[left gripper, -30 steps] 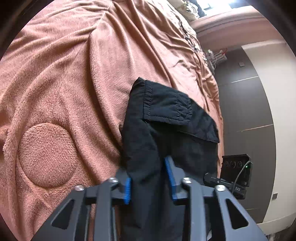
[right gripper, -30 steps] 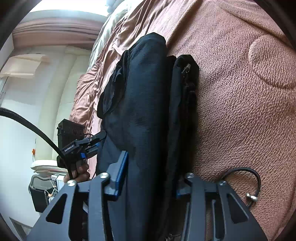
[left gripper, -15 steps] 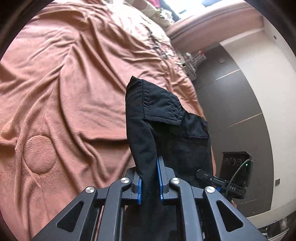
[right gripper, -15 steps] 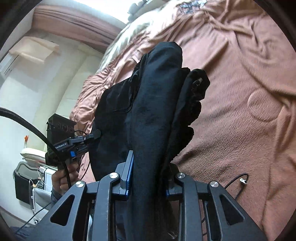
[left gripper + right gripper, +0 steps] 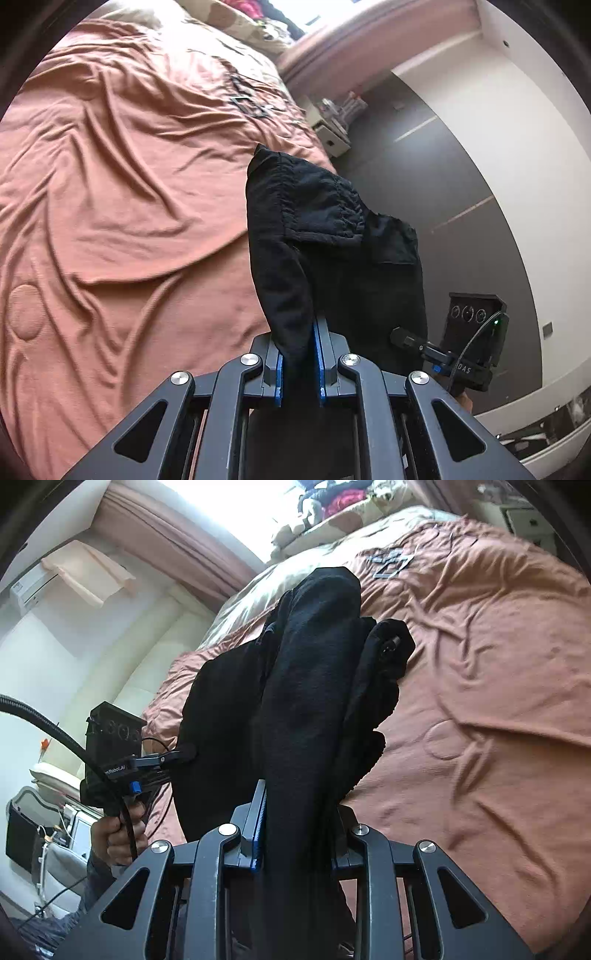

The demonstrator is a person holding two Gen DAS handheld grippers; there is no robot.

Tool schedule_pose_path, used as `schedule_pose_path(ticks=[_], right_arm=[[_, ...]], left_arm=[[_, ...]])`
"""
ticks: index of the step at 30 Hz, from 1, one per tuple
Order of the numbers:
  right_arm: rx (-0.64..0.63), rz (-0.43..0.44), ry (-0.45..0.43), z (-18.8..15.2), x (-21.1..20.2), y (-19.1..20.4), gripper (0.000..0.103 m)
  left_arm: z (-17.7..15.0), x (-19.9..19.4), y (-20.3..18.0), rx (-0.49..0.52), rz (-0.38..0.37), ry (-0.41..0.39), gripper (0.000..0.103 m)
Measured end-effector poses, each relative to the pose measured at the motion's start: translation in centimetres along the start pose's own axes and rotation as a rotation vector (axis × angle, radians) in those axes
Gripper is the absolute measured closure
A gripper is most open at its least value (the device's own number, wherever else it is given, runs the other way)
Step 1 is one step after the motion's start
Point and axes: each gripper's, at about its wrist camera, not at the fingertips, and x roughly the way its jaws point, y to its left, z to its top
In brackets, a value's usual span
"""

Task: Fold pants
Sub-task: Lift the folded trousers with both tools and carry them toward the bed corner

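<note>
The black pants (image 5: 332,236) hang lifted above a bed with a rust-pink blanket (image 5: 129,184). My left gripper (image 5: 298,343) is shut on a fold of the black cloth, its blue pads pinching it, and a stitched pocket flap shows above. In the right wrist view my right gripper (image 5: 299,812) is shut on a thick bunch of the same pants (image 5: 314,686), which rise in a dark column in front of the lens. The other gripper unit (image 5: 118,760), held by a hand (image 5: 114,830), shows at left under the hanging cloth.
The blanket (image 5: 480,701) is wrinkled, with a round stitched patch (image 5: 443,738) and a grey printed logo (image 5: 388,559). Pillows and stuffed toys (image 5: 332,513) lie at the bed's head by a bright window. A dark floor (image 5: 461,184) and a white bedside unit (image 5: 332,133) lie beside the bed.
Both grippers closed on the pants and rose, lifting the cloth off the blanket. The bed now looks farther away and more of the room shows.
</note>
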Motion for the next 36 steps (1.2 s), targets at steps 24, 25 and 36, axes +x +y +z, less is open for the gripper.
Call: schedule_pose_path(ticks=[24,25,36], right_arm=[[-0.132,-0.193,-0.133,-0.6,-20.2,-4.6,0.081],[-0.137,-0.202,-0.134,-0.5,-21.2,-5.1,0.081],[-0.176,-0.315,-0.107,0.9,-24.8,-7.6,0.081]], left_arm=[[-1.6,12.9,-17.4,0.157,-0.115,0.074,0.089],[-1.6,13.6,-17.9,0.159,-0.122,0.078,0.089],[-1.4,23.4,-22.2,0.19,-0.182,0.129,0.089]])
